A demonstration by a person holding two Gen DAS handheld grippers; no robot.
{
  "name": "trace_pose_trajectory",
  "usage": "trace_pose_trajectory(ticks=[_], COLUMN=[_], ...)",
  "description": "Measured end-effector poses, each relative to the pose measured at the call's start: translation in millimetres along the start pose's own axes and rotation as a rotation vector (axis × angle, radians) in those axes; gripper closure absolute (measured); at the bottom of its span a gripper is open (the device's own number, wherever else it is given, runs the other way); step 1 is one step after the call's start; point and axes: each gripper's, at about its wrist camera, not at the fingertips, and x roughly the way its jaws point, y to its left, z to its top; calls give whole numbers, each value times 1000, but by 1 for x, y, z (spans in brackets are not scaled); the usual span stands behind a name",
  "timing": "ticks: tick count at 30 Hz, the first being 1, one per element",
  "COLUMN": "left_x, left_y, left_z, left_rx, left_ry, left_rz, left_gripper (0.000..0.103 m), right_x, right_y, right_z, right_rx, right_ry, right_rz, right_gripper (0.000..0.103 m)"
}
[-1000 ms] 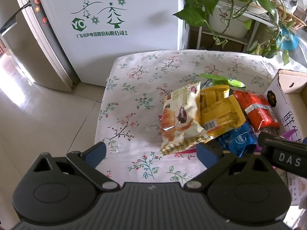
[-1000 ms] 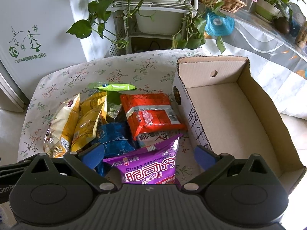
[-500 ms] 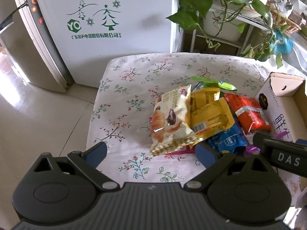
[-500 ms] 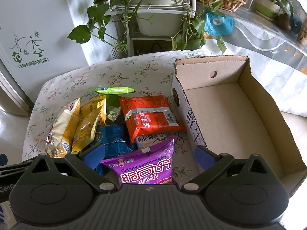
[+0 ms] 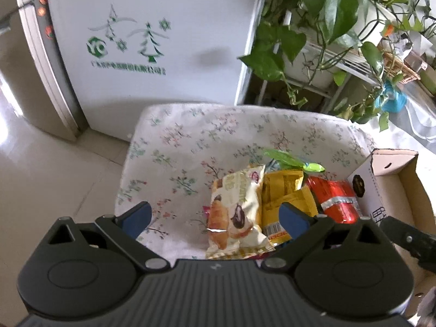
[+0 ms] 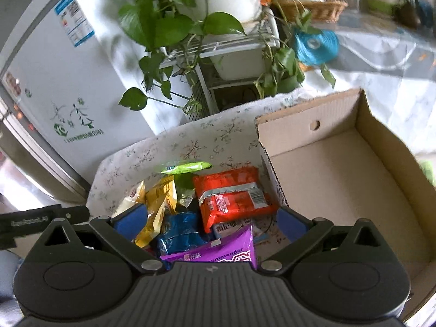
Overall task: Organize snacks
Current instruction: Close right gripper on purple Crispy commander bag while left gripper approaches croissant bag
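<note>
A pile of snack packs lies on a floral-cloth table (image 5: 190,147). It holds a cream croissant pack (image 5: 235,212), yellow packs (image 5: 286,199), a red pack (image 6: 231,197), a blue pack (image 6: 181,231), a purple pack (image 6: 218,253) and a green pack (image 6: 186,167). An open cardboard box (image 6: 340,179) with nothing in it stands right of the pile. My left gripper (image 5: 215,219) is open, held above the table's near edge, in front of the croissant pack. My right gripper (image 6: 209,222) is open, above the purple and blue packs.
A white fridge (image 5: 152,41) stands behind the table on the left. A plant rack with trailing green leaves (image 6: 190,27) stands behind the table. Tiled floor (image 5: 41,163) lies to the left. The left gripper's body (image 6: 41,220) shows at the right wrist view's left edge.
Both grippers have drawn back and tilted up, so the snack pile sits lower in both views and more of the fridge and plants shows. Nothing was grasped; the packs have not moved.
</note>
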Motion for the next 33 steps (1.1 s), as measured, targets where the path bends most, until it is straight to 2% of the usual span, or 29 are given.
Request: trace_pose_trajectory(ticks=[3, 15, 21, 26, 33], left_x=[10, 54, 75, 93, 108], left_y=[3, 6, 12, 14, 23], left_z=[2, 7, 5, 1, -2], left_rx=[-26, -47, -107, -139, -171], left_ry=[49, 149, 220, 247, 235], left_rz=[-53, -87, -111, -124, -117], left_gripper=[4, 4, 4, 3, 1], right_x=[-1, 13, 21, 30, 48], right_y=[-1, 2, 3, 1, 2], right_z=[0, -30, -46, -53, -54], right_rx=[5, -82, -133, -141, -134], right_ry=[25, 144, 179, 178, 170], right_rz=[28, 72, 37, -6, -57], right_gripper=[0, 0, 0, 0, 0])
